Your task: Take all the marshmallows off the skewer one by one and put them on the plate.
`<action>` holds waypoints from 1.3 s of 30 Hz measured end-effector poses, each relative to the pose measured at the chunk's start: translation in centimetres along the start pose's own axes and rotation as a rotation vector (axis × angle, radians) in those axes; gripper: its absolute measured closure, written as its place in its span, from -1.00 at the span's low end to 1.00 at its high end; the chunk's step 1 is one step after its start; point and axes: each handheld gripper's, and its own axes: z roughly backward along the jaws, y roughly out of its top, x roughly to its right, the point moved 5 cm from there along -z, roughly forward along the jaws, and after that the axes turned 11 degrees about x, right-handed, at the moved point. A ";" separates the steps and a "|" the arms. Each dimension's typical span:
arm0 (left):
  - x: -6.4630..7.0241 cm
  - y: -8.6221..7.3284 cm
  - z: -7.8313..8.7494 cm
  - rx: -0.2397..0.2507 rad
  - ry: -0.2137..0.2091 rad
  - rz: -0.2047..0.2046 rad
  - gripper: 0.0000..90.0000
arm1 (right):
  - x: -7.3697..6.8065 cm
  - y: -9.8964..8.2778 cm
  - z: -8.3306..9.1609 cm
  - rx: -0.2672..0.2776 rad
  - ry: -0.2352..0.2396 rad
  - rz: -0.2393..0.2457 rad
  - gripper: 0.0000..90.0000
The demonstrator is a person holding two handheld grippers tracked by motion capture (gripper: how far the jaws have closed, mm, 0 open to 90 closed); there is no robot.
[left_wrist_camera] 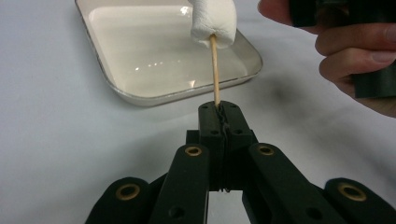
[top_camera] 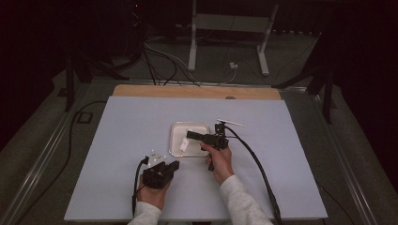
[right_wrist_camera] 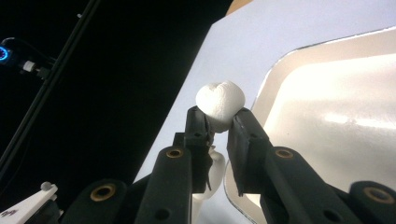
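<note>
We find the left gripper (left_wrist_camera: 219, 114) with its fingers clamped on the near end of a skewer (left_wrist_camera: 215, 70). The stick runs from the fingers toward the counter's far edge, over the near rim of the tray (left_wrist_camera: 140, 95), and carries a marshmallow (left_wrist_camera: 212, 21) on its far tip. In the right gripper view, the right gripper (right_wrist_camera: 219, 126) has its fingers pressed on the marshmallow's sides, denting it slightly. From above, the work sits over the tray near the middle of the counter (top_camera: 117, 140).

We judge the marshmallow light, soft and easily crushed; a gentle hold across its round sides should do. The skewer looks thin, stiff and liable to snap, so it is best held low on the bare end, as now. Its long axis points away from the near edge.
</note>
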 end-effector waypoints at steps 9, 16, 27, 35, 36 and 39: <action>-0.1 -0.4 0.3 -0.022 0.015 0.026 1.00 | 0.3 -0.3 -0.5 0.010 -0.022 -0.020 0.74; -0.2 -1.1 0.7 -0.045 0.021 0.050 1.00 | 1.1 0.9 0.3 0.032 -0.065 -0.042 0.80; -0.6 -0.9 0.5 -0.034 0.031 0.043 1.00 | 3.0 -0.1 0.5 -0.100 -0.155 -0.053 0.54; -0.8 -0.6 0.4 -0.021 0.036 0.033 1.00 | 3.0 -0.1 0.8 -0.125 -0.163 -0.037 0.22; -0.8 -0.6 0.4 -0.022 0.036 0.033 1.00 | 2.8 -0.1 0.9 -0.126 -0.160 -0.030 0.20; -0.8 -0.6 0.2 -0.021 0.036 0.033 1.00 | 2.5 0.0 1.0 -0.126 -0.149 -0.017 0.14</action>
